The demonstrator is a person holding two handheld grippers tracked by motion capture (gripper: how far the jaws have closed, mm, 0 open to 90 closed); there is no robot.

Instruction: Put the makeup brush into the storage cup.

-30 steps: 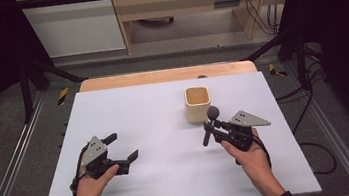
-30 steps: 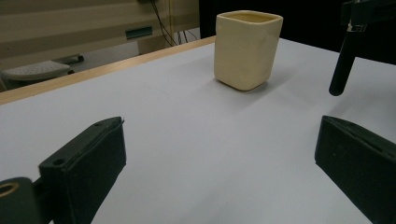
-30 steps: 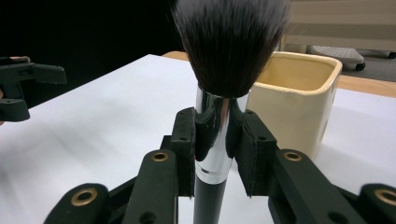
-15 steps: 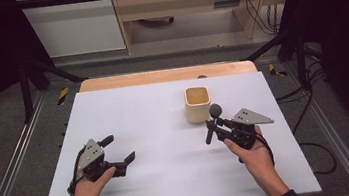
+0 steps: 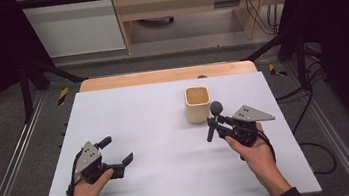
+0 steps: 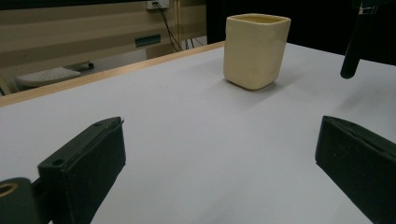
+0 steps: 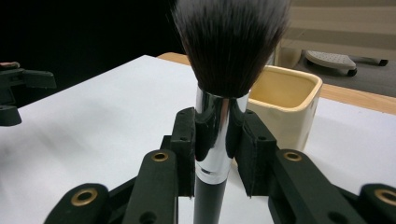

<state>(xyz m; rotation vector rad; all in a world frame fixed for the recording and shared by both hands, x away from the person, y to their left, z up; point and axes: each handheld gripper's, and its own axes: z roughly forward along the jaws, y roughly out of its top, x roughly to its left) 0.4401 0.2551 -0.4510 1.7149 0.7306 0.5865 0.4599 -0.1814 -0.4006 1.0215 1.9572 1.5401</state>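
Note:
A cream square cup (image 5: 197, 104) stands upright and empty on the white table (image 5: 154, 115), right of centre; it is also in the left gripper view (image 6: 256, 49) and the right gripper view (image 7: 285, 107). My right gripper (image 5: 218, 124) (image 7: 217, 130) hovers just right of and nearer than the cup, shut on the silver collar of a makeup brush (image 5: 214, 118) (image 7: 229, 46). The brush stands nearly upright, dark bristles up, and its black handle (image 6: 352, 51) hangs below the jaws. My left gripper (image 5: 117, 150) (image 6: 224, 168) rests at the front left, open, with nothing between its fingers.
A wooden strip (image 5: 164, 75) runs along the table's far edge, with a small dark object (image 5: 202, 77) on it. Metal rails (image 5: 14, 163) flank both sides. Cables (image 5: 315, 151) lie on the floor at the right. Cabinets (image 5: 72, 20) stand behind.
My right gripper has carried the brush slightly right and farther away, closer to the cup. The left gripper has drifted a little left toward the table's near edge, still open.

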